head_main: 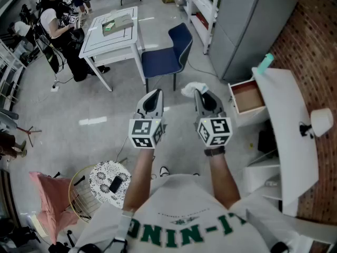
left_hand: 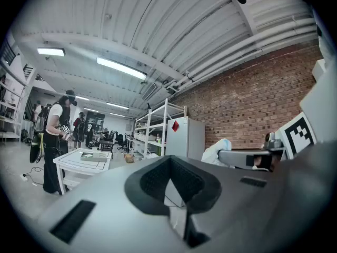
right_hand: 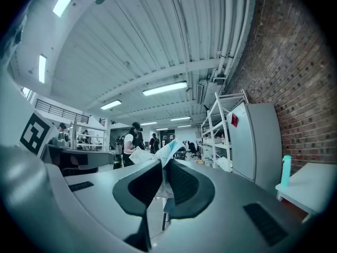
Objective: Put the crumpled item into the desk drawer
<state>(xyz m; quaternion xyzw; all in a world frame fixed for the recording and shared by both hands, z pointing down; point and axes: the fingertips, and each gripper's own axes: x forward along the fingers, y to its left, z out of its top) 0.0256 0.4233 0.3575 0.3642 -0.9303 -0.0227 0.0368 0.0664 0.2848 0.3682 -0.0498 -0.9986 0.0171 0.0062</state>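
In the head view my right gripper (head_main: 200,95) is shut on a crumpled white item (head_main: 192,89) that sticks out past its tips, held in the air over the floor. The right gripper view shows the crumpled item (right_hand: 159,159) pinched between the dark pads. Just right of that gripper, an open drawer (head_main: 248,97) with a brown inside juts from the white desk (head_main: 288,115). My left gripper (head_main: 153,96) hangs level beside the right one, its jaws shut with nothing in them. The left gripper view shows the crumpled item (left_hand: 218,149) off to the right.
A blue chair (head_main: 169,55) stands just beyond the grippers and a white table (head_main: 112,32) behind it. A grey cabinet (head_main: 248,24) rises at the back right. A teal bottle (head_main: 265,62) and a white lamp (head_main: 320,121) sit on the desk. A person (head_main: 58,26) stands far left.
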